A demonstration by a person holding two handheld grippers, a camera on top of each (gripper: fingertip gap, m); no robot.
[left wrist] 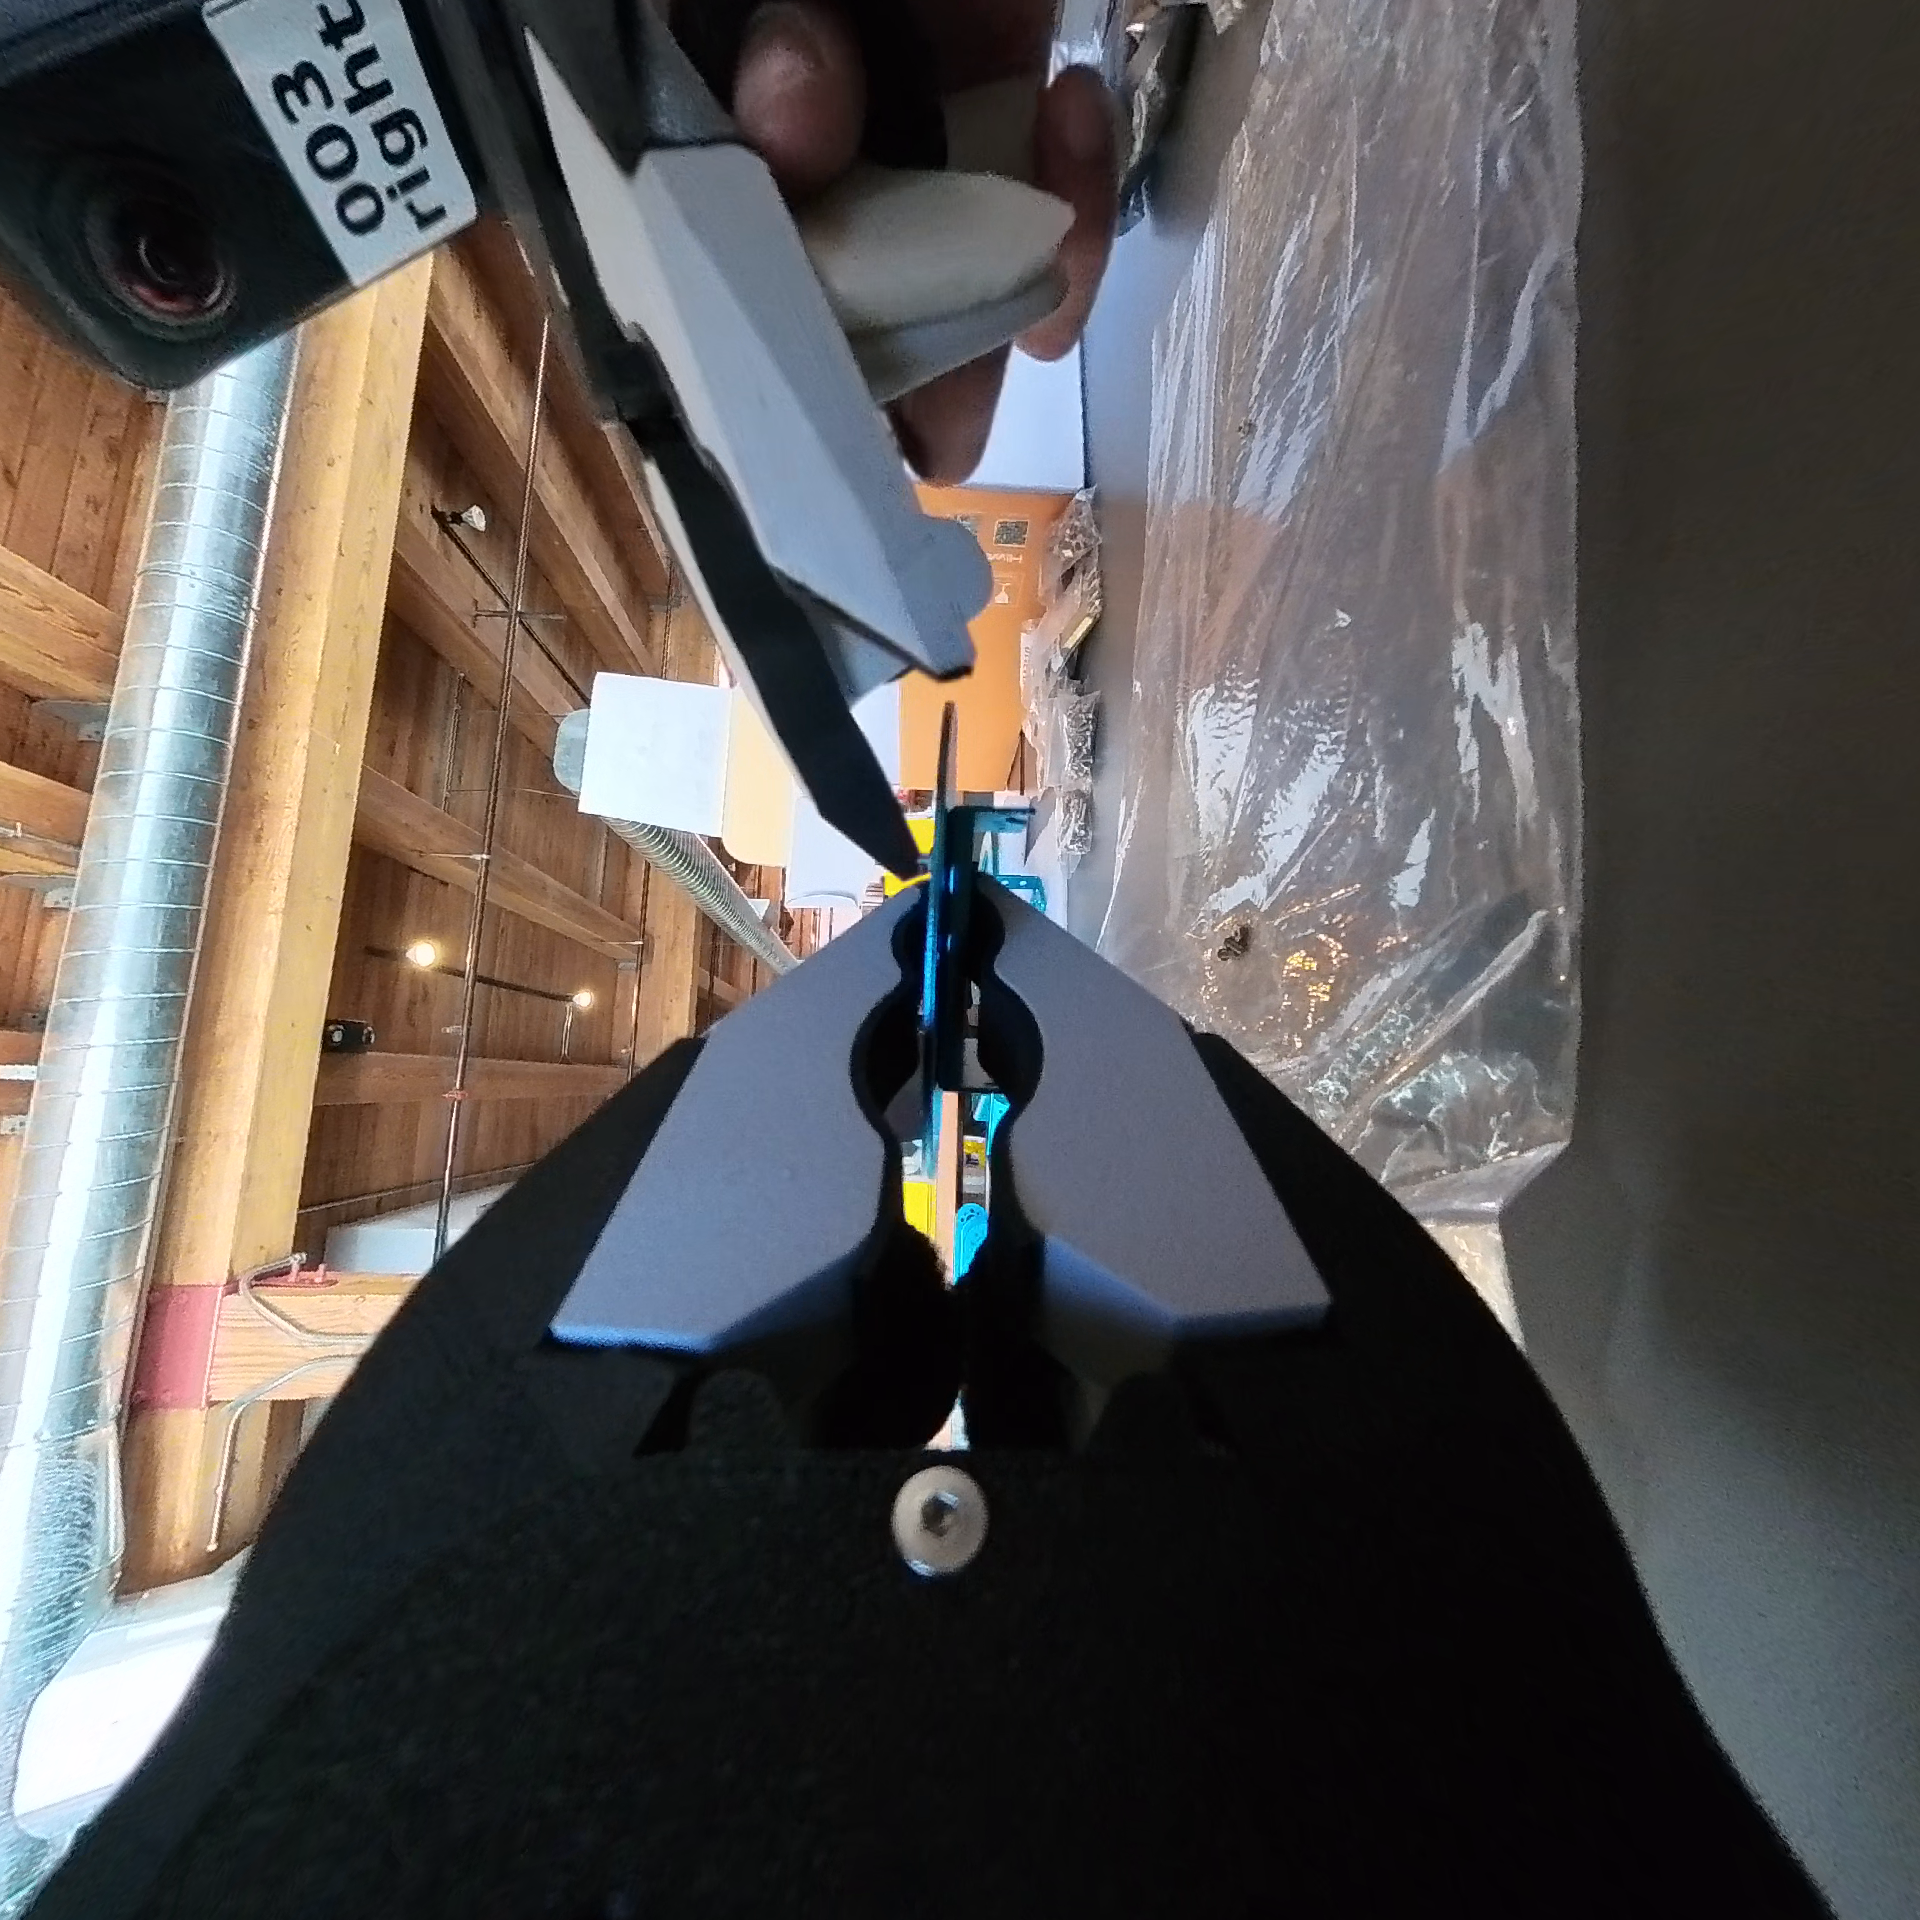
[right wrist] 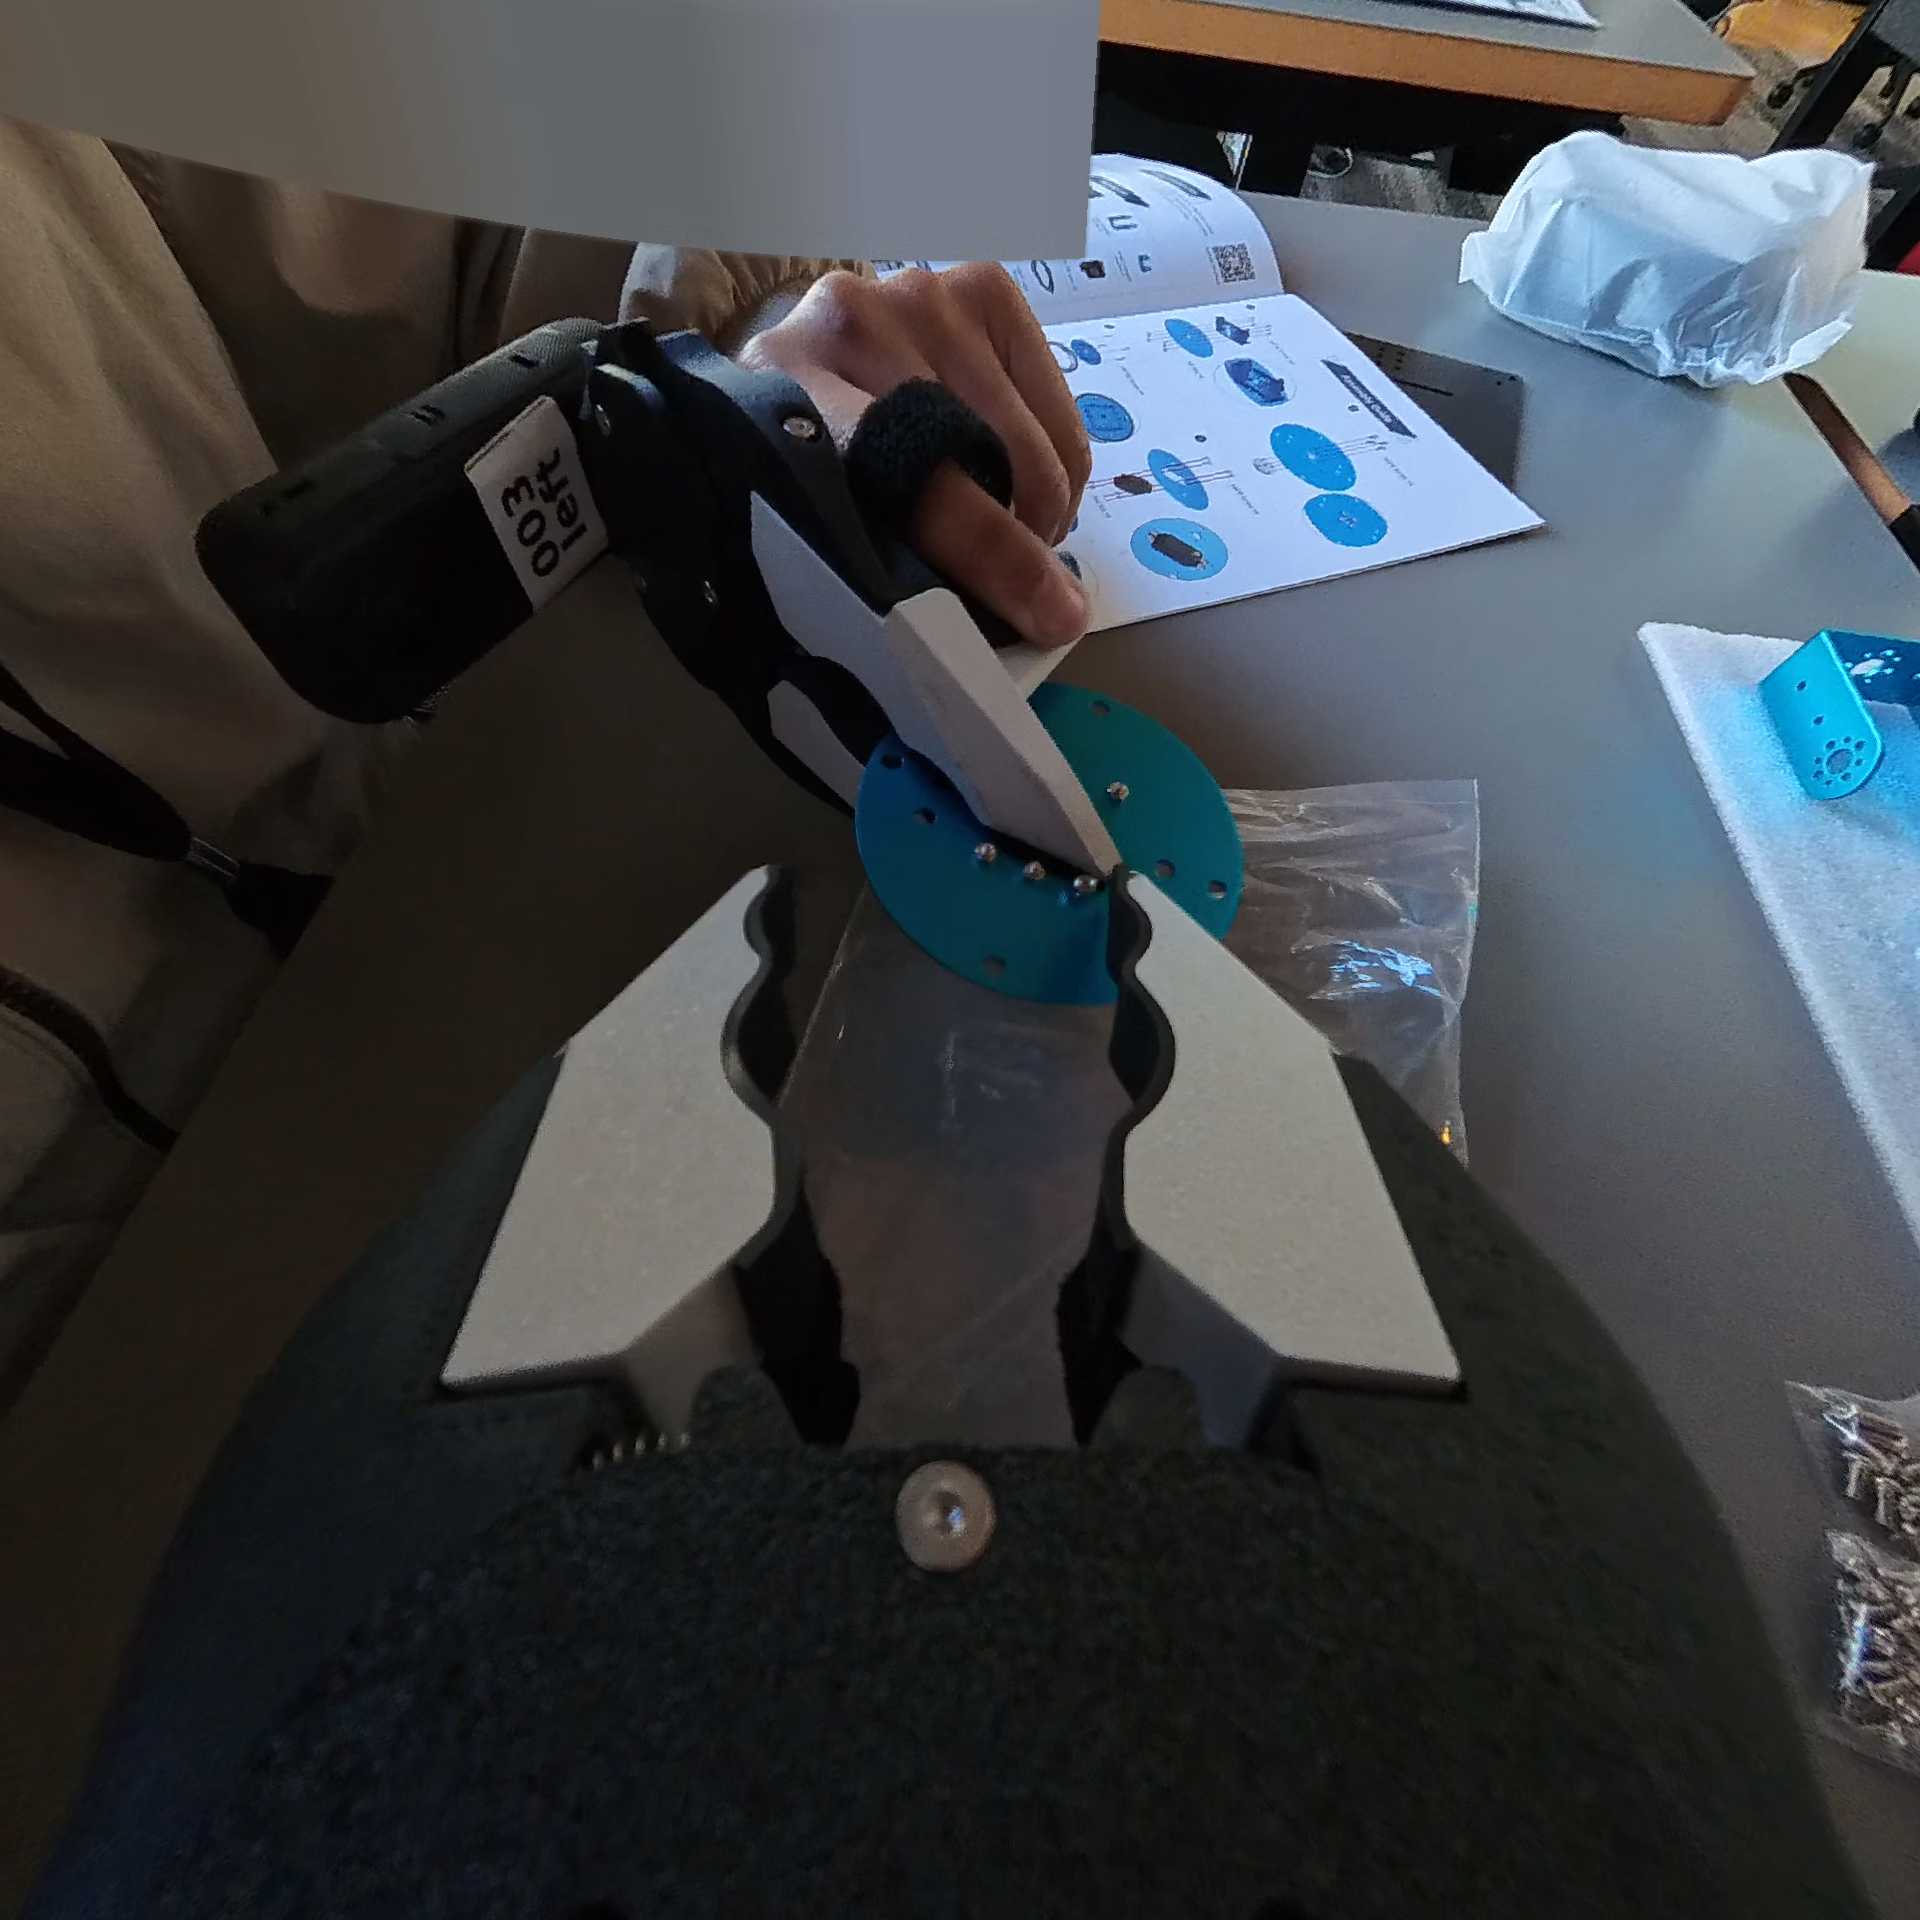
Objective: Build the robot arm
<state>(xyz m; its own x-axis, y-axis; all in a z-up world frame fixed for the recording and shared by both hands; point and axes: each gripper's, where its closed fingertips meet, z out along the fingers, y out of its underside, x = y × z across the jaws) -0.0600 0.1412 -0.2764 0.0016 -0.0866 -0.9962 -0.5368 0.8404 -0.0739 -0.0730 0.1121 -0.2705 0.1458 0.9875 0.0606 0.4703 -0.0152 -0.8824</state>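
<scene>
We hold the left gripper (left wrist: 951, 914) with its grey fingers pinching a round, flat blue metal disc (right wrist: 1049, 883) drilled with small holes. In the left wrist view the disc (left wrist: 948, 894) appears edge-on between the fingertips, with a small blue bracket part (left wrist: 992, 821) showing just beyond it. In the right wrist view the disc is lifted above the grey desk (right wrist: 1455, 779), and the left gripper (right wrist: 1091, 857) clamps it from the upper left, one white finger (right wrist: 977, 727) lying across its face. Several small silver screw heads (right wrist: 1034, 871) sit in a row on the disc close to that fingertip.

We hold the right gripper (right wrist: 951, 914) with its fingers spread apart. Its right fingertip (right wrist: 1132, 904) is at the lower edge of the disc; we cannot tell whether it touches. In the left wrist view the right gripper (left wrist: 914, 748) comes in from the upper left, its dark fingertip (left wrist: 883, 821) close to the disc edge.

Under the disc a clear plastic bag (right wrist: 1351, 935) lies on the desk. Toward the far edge lies an open white instruction booklet (right wrist: 1278, 447) printed with blue part drawings. At the far right corner sits a crumpled white plastic wrap (right wrist: 1673, 249). Along the right edge a white foam sheet (right wrist: 1766, 831) carries a blue U-shaped metal bracket (right wrist: 1839, 727). Near the right edge, closer to us, lie small clear bags of silver screws (right wrist: 1870, 1558).
</scene>
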